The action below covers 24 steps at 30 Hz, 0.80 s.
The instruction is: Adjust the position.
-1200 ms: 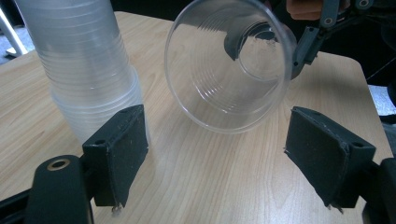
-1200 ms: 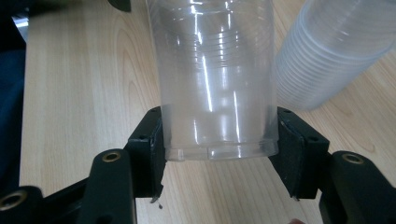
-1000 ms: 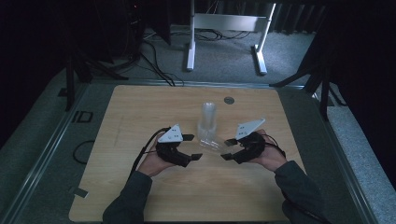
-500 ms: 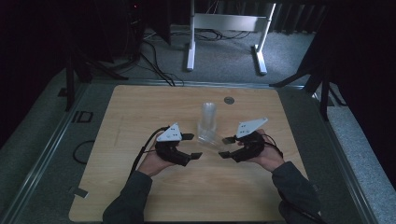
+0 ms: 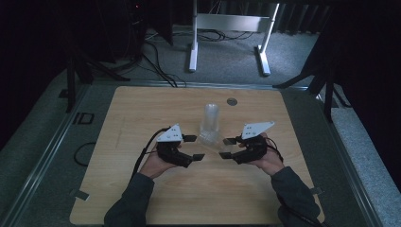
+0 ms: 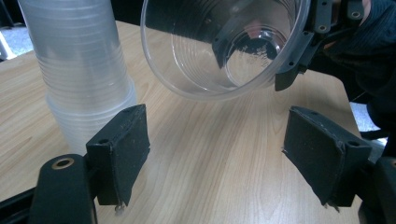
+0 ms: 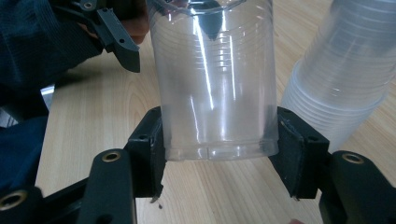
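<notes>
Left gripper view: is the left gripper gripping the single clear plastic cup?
No: the left gripper stands open over bare wood, while the single clear plastic cup hangs beyond it, held by the right gripper.

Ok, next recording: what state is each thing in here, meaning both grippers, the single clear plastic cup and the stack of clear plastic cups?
Single clear plastic cup: lifted off the table, lying sideways, clamped near its base, mouth towards the left gripper.
Right gripper: shut on the single cup.
Left gripper: open, jaws wide apart, holding nothing, facing the cup's mouth.
Stack of clear plastic cups: standing upside down on the wooden table, untouched.
</notes>
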Available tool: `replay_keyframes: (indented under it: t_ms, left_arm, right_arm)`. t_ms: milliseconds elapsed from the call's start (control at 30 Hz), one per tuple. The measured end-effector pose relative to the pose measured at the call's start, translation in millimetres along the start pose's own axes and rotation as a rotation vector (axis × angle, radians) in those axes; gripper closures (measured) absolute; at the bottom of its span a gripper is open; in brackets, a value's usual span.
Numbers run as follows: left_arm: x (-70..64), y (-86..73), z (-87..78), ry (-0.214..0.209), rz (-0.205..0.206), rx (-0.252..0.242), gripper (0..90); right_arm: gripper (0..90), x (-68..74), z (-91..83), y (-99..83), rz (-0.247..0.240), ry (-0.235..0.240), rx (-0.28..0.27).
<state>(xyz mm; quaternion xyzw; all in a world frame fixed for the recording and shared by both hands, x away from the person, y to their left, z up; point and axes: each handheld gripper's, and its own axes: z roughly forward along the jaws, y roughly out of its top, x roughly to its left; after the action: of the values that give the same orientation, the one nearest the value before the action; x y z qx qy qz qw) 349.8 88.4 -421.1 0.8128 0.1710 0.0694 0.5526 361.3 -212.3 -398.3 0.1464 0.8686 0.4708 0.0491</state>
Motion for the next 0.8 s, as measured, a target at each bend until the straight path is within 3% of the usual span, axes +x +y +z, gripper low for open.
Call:
replay_keyframes:
  t_ms: [800]
  left_arm:
    - [0.1,2.9,3.1,-0.044,-0.043,-0.071,23.9]
  right_arm:
    - [42.2,0.4,4.3,-8.8,0.047,0.044,-0.119]
